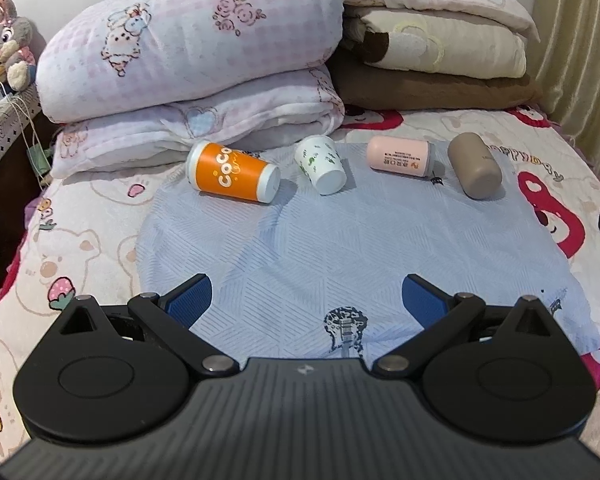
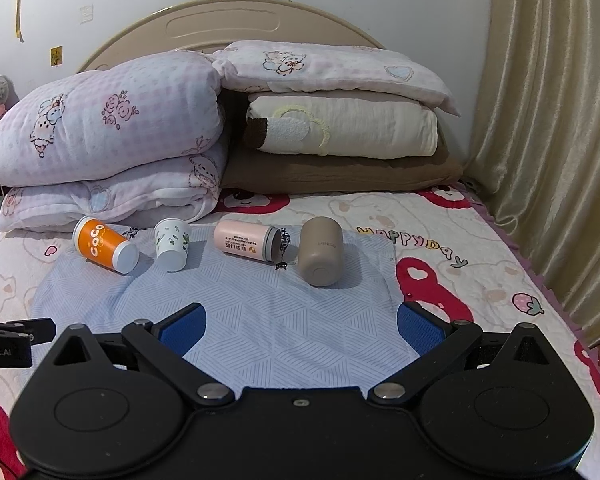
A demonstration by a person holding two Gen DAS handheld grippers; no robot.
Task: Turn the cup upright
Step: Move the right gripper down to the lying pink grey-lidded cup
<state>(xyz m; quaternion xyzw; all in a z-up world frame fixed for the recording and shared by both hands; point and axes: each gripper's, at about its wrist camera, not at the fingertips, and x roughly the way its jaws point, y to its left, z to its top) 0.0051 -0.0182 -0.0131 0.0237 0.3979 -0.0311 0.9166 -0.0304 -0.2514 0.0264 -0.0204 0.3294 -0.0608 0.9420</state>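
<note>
Several cups lie on their sides in a row on a light blue cloth on the bed. From left: an orange "CoCo" paper cup, a white paper cup with green leaves, a pink tumbler, and a taupe tumbler. My left gripper is open and empty, low over the near part of the cloth. My right gripper is open and empty, also short of the cups.
Folded quilts and stacked blankets stand right behind the cups. A curtain hangs at the right. A plush rabbit sits on a side table at the left. The left gripper's edge shows in the right wrist view.
</note>
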